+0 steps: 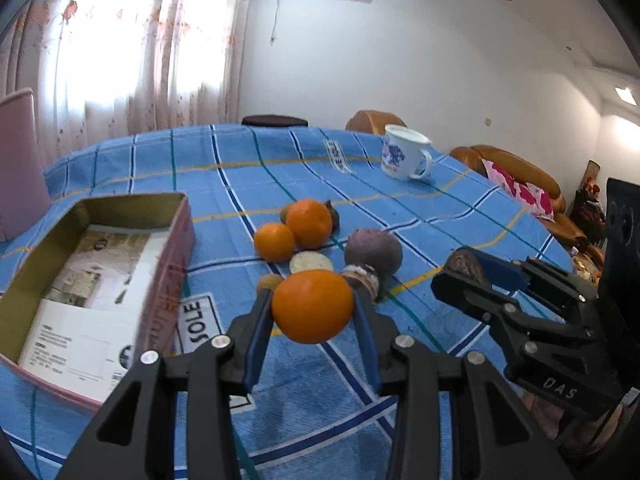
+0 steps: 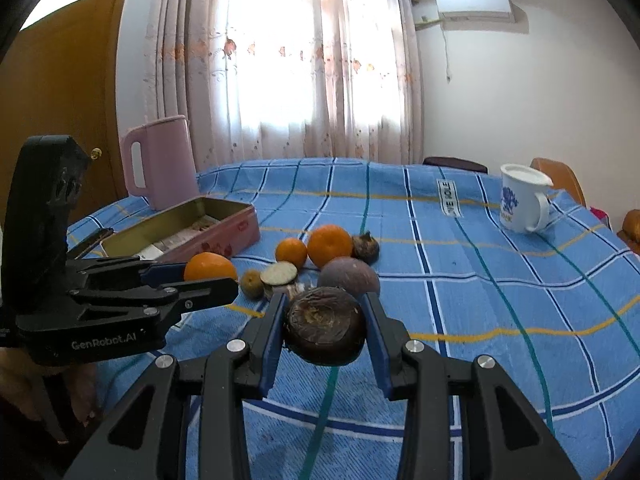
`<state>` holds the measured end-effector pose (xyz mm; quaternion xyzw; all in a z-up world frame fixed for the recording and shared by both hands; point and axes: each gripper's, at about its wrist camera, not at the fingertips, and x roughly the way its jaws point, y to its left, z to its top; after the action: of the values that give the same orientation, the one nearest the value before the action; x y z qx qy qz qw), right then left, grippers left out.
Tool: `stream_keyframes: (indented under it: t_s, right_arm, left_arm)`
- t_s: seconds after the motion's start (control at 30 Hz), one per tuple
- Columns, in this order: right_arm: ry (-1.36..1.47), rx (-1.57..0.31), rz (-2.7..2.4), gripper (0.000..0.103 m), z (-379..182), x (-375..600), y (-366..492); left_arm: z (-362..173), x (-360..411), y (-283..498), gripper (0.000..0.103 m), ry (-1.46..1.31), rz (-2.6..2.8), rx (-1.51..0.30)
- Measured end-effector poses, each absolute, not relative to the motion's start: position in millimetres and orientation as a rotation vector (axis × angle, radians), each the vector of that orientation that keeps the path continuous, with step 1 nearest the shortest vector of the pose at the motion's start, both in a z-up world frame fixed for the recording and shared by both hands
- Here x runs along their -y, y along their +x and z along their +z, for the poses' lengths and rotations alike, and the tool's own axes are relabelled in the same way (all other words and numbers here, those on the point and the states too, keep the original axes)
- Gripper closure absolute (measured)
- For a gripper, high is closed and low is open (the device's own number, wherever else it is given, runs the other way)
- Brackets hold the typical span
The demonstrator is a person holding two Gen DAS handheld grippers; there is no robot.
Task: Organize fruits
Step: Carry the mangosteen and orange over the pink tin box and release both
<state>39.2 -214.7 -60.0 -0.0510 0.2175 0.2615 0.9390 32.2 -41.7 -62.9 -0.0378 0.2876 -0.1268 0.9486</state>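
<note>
My left gripper [image 1: 313, 298] is shut on an orange [image 1: 312, 312], lifted just above the blue checked tablecloth [image 1: 420, 216]. My right gripper [image 2: 325, 304] is shut on a dark brown wrinkled fruit [image 2: 325, 328], also held off the cloth. In the left wrist view the right gripper [image 1: 460, 276] shows at the right with that dark fruit [image 1: 466, 266]. In the right wrist view the left gripper [image 2: 212, 276] shows at the left with the orange [image 2: 210, 265]. On the cloth ahead lie two oranges [image 1: 274, 242] [image 1: 309, 223], a purple round fruit [image 1: 373, 252] and a cut pale piece [image 1: 311, 263].
An open pink tin box [image 1: 176, 248] with papers inside lies to the left of the fruit. A white mug [image 1: 404, 154] with blue print stands at the back right. A pink jug [image 2: 162, 160] stands behind the tin. Chairs and a sofa border the far table edge.
</note>
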Motion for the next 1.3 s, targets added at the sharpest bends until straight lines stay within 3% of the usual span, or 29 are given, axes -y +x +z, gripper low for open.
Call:
stream_keyframes:
  t_s: [0.63,1.3]
  right_arm:
    - [-0.132,-0.334,0.572,0.063,-30,195,38]
    - [-0.22,-0.33,0.713,0.063,-6,107,75]
  left_arm:
    - [-38,22,17,0.062,-0.07,-0.16,-0.452]
    - [-38,-50,27,0.062,-0.131,-0.02,-0.458]
